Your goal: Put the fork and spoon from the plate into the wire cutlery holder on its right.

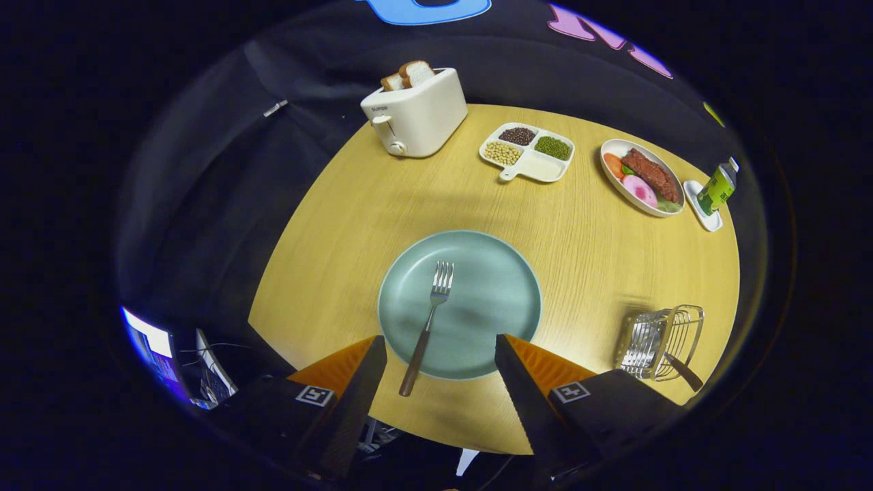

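A pale green plate lies on the round wooden table just ahead of my fingers. A fork rests on it, tines pointing away, its dark handle reaching over the plate's near rim between my fingers. To the plate's right stands the wire cutlery holder, with a dark handle sticking out of it toward me; I cannot tell which utensil it belongs to. My gripper hovers above the plate's near edge, open, with nothing held.
Across the wooden table stand a white toaster with bread, a divided dish of beans, an oval dish of food and a small green bottle on a saucer. The table's near edge lies under my fingers.
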`<state>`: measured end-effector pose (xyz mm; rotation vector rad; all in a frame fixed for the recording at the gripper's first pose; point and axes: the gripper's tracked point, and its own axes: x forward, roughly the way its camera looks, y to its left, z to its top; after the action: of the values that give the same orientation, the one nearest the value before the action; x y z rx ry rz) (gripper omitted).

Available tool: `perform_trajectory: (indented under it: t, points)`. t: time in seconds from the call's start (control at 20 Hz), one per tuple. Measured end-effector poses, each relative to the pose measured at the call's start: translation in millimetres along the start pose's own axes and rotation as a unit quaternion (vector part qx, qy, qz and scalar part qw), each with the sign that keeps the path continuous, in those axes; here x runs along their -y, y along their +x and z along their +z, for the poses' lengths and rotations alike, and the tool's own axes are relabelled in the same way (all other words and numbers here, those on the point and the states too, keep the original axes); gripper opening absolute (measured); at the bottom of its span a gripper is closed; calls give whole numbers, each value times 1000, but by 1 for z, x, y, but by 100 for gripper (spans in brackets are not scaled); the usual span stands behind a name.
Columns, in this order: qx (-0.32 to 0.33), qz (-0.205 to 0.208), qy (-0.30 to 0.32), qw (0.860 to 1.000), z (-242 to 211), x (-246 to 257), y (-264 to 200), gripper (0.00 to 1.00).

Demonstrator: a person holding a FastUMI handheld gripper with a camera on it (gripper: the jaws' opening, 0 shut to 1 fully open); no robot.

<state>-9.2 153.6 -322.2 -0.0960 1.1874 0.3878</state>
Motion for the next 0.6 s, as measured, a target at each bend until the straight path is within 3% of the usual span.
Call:
perform_trajectory:
  t: [0.6]
  points:
    - [-99, -45, 8, 994, -36, -4, 87, 100]
